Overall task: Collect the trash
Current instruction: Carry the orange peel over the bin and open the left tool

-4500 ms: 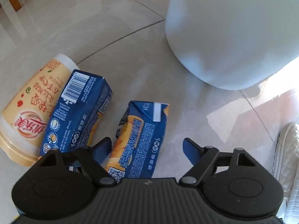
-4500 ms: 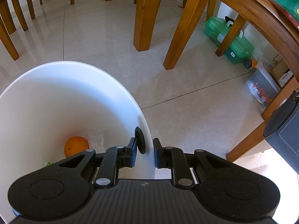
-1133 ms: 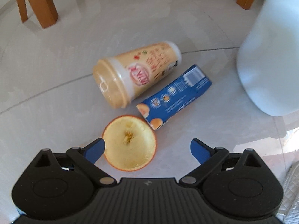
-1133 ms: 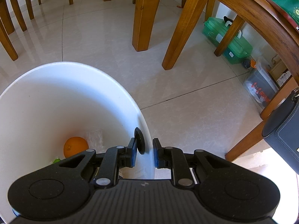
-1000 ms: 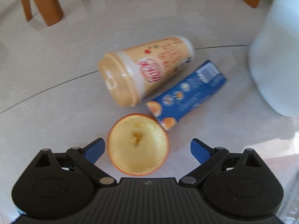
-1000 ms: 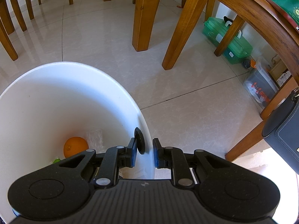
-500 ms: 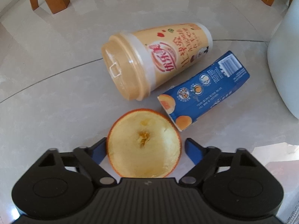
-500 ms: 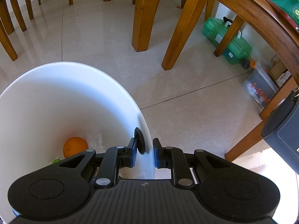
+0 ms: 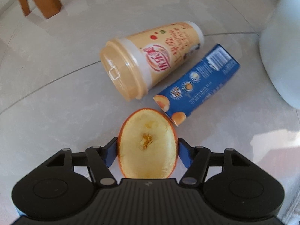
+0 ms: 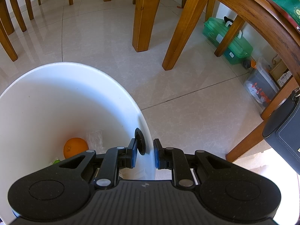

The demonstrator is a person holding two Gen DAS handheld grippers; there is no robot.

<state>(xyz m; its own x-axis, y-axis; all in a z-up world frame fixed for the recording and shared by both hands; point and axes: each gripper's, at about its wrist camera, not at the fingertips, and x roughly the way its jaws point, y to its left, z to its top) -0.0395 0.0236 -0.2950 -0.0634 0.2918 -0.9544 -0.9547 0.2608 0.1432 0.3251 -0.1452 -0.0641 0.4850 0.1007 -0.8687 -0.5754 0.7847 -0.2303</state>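
Observation:
A hollowed orange peel half (image 9: 147, 146) lies open side up on the tiled floor. My left gripper (image 9: 148, 151) has its jaws closing on it; the blue pads (image 9: 112, 151) press both sides and squeeze it into an oval. Just beyond lie a tan lidded drink cup (image 9: 150, 60) on its side and a blue juice carton (image 9: 196, 86). My right gripper (image 10: 148, 151) is shut on the rim of the white bin (image 10: 75, 65). Down inside the bin sit an orange (image 10: 75, 148) and some clear wrapping.
The white bin's wall (image 9: 281, 56) stands at the right of the left wrist view. Wooden chair and table legs (image 10: 148, 15) rise beyond the bin. A green plastic box (image 10: 230, 41), a clear storage box (image 10: 260, 88) and a dark bag (image 10: 286, 135) sit at the right.
The left gripper came down around the orange peel and its jaws narrowed until they squeezed the round peel into an oval. The right gripper kept still on the bin rim.

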